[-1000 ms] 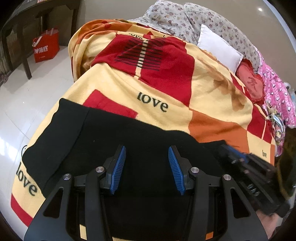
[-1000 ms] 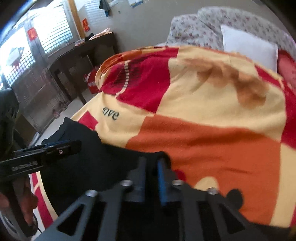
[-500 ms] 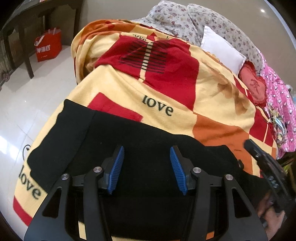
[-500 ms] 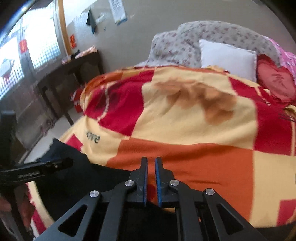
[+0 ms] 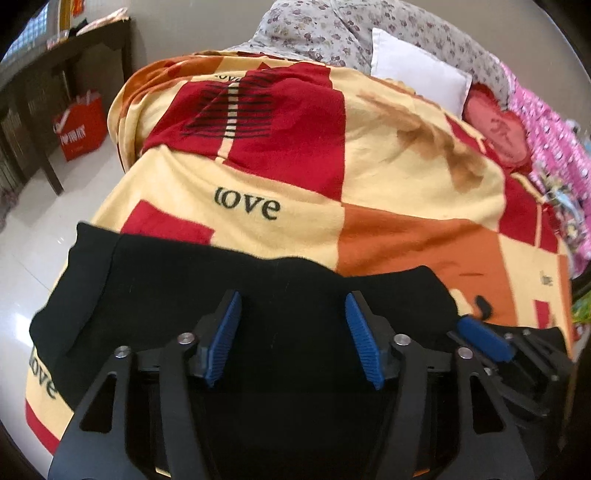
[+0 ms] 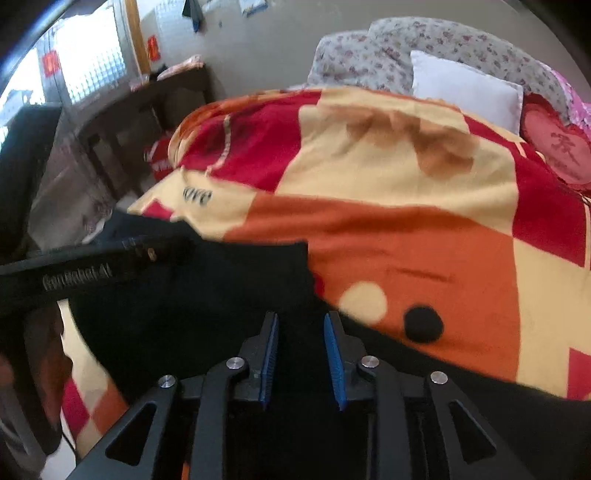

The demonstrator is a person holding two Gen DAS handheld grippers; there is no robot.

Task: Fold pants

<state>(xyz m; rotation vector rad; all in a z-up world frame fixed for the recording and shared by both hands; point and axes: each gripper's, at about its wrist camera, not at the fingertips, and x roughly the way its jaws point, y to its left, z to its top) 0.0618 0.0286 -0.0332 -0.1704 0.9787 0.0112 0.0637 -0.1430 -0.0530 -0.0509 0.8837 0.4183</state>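
The work surface is a bed covered by a patterned blanket in yellow, red and orange blocks, with the word "love" printed on it in several places. The black pants lie flat along the near edge of the bed, reaching toward its near left corner, where the blanket hangs over the side.

The left gripper sits over the middle of the pants. Its jaws stand wide and are opening; the blue pads are clear of the cloth and nothing is gripped between them. The right gripper sits over the right end of the pants, near the fabric's far right corner. Its jaws stand narrow and are opening; black fabric shows in the gap, and the pads do not press on it.

At the head of the bed, along the far edge, lie a floral pillow, a white pillow and a red heart-shaped cushion. Pink printed fabric runs down the right edge of the bed.

The floor is glossy white tile. A dark wooden table stands beyond the far left corner of the bed, with a red shopping bag on the floor just beside its leg. The right wrist view shows a bright barred window behind that table and a plain beige wall.
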